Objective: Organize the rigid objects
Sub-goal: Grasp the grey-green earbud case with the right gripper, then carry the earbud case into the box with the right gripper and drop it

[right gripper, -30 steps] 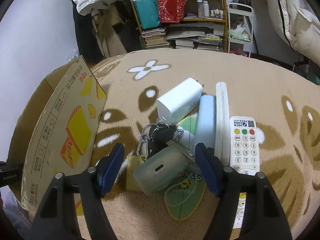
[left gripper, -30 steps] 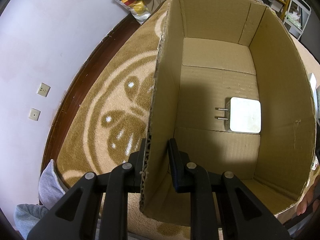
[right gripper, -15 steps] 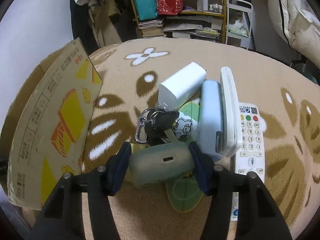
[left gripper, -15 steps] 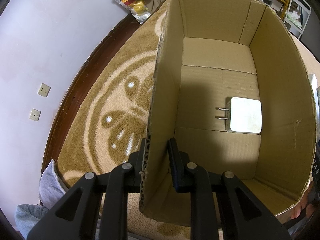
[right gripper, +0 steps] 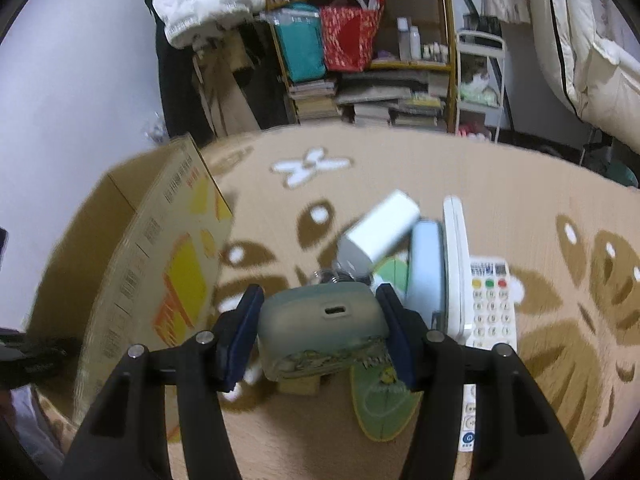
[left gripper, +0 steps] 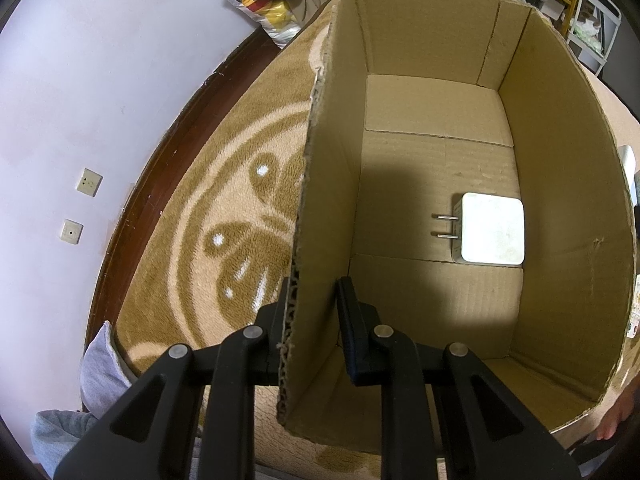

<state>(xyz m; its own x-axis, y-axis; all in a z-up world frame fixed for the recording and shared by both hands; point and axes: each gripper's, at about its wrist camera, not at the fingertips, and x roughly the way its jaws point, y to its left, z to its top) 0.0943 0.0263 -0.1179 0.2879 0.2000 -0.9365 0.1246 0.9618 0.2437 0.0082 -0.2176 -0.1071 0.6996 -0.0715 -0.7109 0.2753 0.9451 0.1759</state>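
Note:
My left gripper (left gripper: 312, 300) is shut on the left wall of the open cardboard box (left gripper: 320, 208), one finger outside and one inside. A white plug charger (left gripper: 490, 229) lies flat on the box floor. In the right wrist view my right gripper (right gripper: 320, 320) is shut on a grey-green earbud case (right gripper: 322, 330) and holds it above the carpet. Beyond it lie a white power bank (right gripper: 380, 228), a pale blue case (right gripper: 426, 264), a white slim bar (right gripper: 454, 264), a white remote (right gripper: 490, 304), a green card (right gripper: 380, 396) and keys (right gripper: 332, 276). The box (right gripper: 160, 280) stands to the left.
The brown patterned carpet (right gripper: 520, 208) covers the floor. A shelf unit (right gripper: 372, 60) with books and bags stands at the back, bedding (right gripper: 592, 52) at the right. A wall with two sockets (left gripper: 80, 204) lies left of the box.
The right gripper has closed on the earbud case and raised it off the pile. The left gripper and box have not moved.

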